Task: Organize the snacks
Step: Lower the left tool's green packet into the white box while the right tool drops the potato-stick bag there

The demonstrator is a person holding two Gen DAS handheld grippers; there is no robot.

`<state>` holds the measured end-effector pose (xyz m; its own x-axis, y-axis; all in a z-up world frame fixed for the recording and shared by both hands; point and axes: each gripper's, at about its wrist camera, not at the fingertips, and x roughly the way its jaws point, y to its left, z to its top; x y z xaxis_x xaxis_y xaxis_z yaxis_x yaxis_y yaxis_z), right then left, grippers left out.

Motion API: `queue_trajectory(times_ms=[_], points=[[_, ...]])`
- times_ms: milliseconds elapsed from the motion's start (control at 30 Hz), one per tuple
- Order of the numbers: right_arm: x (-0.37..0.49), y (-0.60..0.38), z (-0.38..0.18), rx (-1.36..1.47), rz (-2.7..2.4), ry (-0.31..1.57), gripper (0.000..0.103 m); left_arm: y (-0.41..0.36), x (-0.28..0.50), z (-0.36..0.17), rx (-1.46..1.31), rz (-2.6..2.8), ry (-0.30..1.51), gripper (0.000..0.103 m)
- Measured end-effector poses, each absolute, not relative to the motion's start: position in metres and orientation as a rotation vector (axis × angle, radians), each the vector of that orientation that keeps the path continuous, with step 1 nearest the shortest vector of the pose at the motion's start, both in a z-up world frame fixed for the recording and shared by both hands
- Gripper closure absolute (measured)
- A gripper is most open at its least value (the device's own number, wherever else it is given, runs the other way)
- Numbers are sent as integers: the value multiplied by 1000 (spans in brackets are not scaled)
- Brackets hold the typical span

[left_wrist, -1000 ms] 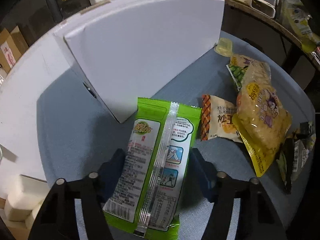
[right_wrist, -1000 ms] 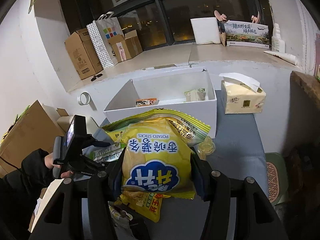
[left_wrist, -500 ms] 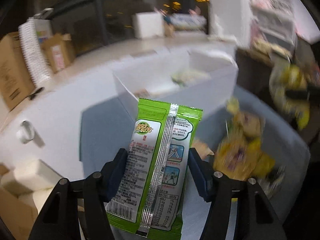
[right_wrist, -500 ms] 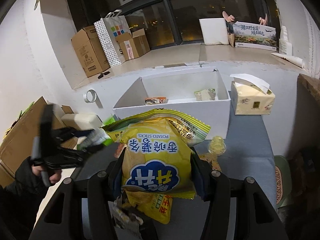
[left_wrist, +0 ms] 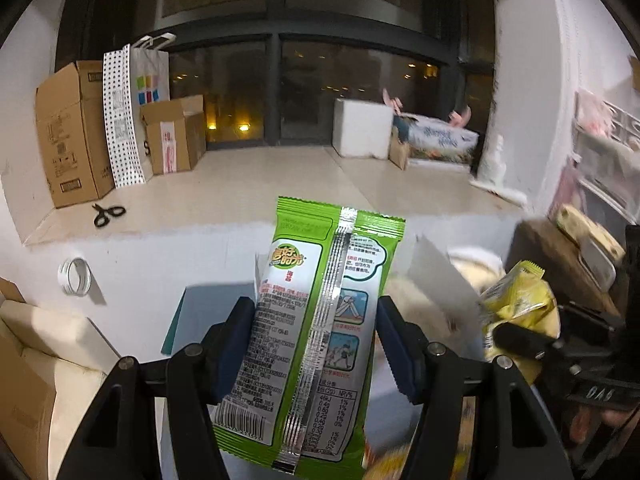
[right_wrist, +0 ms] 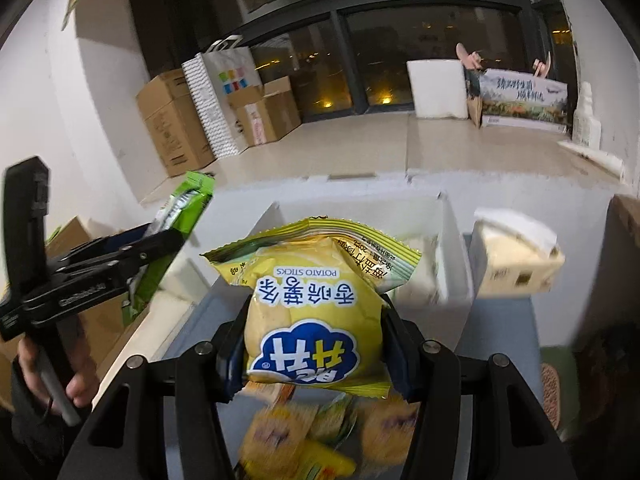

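My left gripper (left_wrist: 316, 340) is shut on a green snack packet (left_wrist: 316, 320), held upright with its printed back facing the camera. It hangs high above the grey table, in front of the white box (left_wrist: 440, 276). My right gripper (right_wrist: 314, 344) is shut on a yellow potato sticks bag (right_wrist: 312, 320), just before the same white box (right_wrist: 452, 240). In the right wrist view the left gripper (right_wrist: 160, 236) with its green packet (right_wrist: 188, 204) is at the left, held by a hand (right_wrist: 76, 380). Several loose snack packets (right_wrist: 312, 436) lie blurred below the right gripper.
A tissue box (right_wrist: 516, 260) stands right of the white box. A tape roll (left_wrist: 74, 276) and scissors (left_wrist: 106, 214) lie on the white ledge, with cardboard boxes (left_wrist: 68, 132) and a paper bag behind. A foam block (left_wrist: 362, 128) sits by the window.
The left gripper rose well above the table with the green packet and rolled level, so the window now fills its view. The right gripper moved closer to the white box with the yellow bag.
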<state>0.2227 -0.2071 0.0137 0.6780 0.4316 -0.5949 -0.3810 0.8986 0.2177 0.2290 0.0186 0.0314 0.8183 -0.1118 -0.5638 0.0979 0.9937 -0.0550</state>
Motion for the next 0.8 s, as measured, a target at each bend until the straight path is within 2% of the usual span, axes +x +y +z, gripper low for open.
queue_trajectory(times_ms=[333,367,433,467,500,533,567,800], points=[[332,-206,1,51,371,782,42,-13,311,34,-5,-73,648,36],[340,-206,-3,59,365,798,42,-15,319,31,7,-57,657,33],[351,-208,-11,73,360,822,42,-13,329,23,0,-77,671,20],[355,-208,-14,82,369,835,38,-11,333,20,-9,-85,683,1],[357,-208,-16,89,372,844,31,-9,336,17,-16,-81,696,0],[359,-209,-18,93,361,848,10,-8,337,15,-16,-86,703,0],[359,-212,-18,96,347,831,0,-7,337,13,-14,-86,701,0],[351,-219,-17,77,315,768,0,3,332,5,-20,-81,717,0]])
